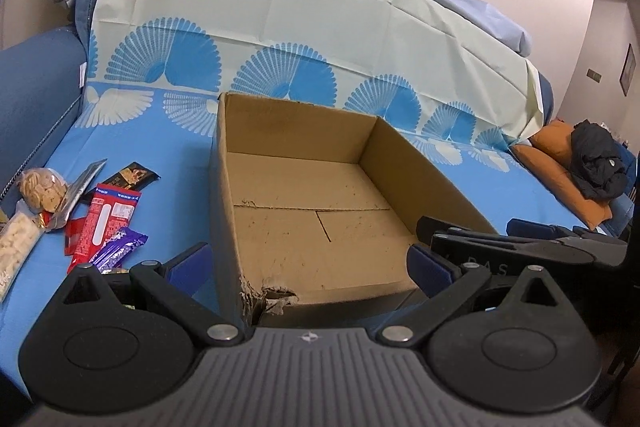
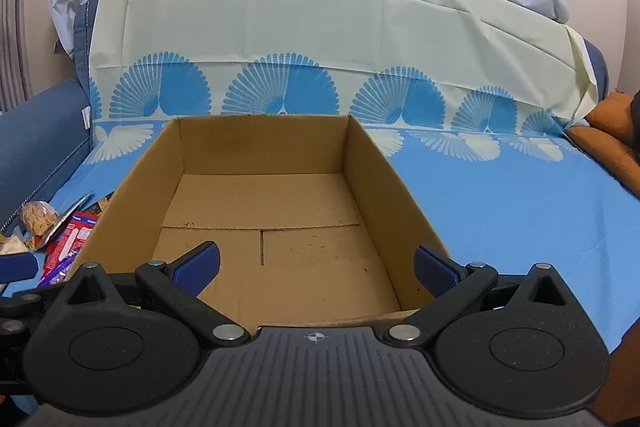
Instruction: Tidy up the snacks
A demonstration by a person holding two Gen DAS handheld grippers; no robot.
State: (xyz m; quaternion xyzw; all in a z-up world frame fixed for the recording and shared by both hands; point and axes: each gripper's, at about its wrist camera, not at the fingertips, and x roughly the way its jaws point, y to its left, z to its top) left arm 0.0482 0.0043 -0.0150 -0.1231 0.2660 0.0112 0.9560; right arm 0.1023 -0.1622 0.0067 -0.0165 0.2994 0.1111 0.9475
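An open, empty cardboard box point(image 1: 408, 163) sits on a blue sheet; it also shows in the right wrist view point(image 2: 384, 163). Its near left corner is torn. Snacks lie left of the box: a red packet point(image 1: 106, 223), a purple bar point(image 1: 118, 251), a dark packet point(image 1: 132, 177), a clear bag of biscuits point(image 1: 42, 189) and a pale bag point(image 1: 16, 251). My left gripper point(image 1: 310, 269) is open and empty at the box's near left corner. My right gripper point(image 2: 316, 269) is open and empty over the box's near edge; it also shows in the left wrist view point(image 1: 516, 239).
The blue patterned sheet point(image 2: 520, 195) covers a sofa seat and back. A blue armrest point(image 1: 36, 99) stands at the left. An orange cushion point(image 1: 560, 163) with a black garment point(image 1: 596, 159) lies at the right end.
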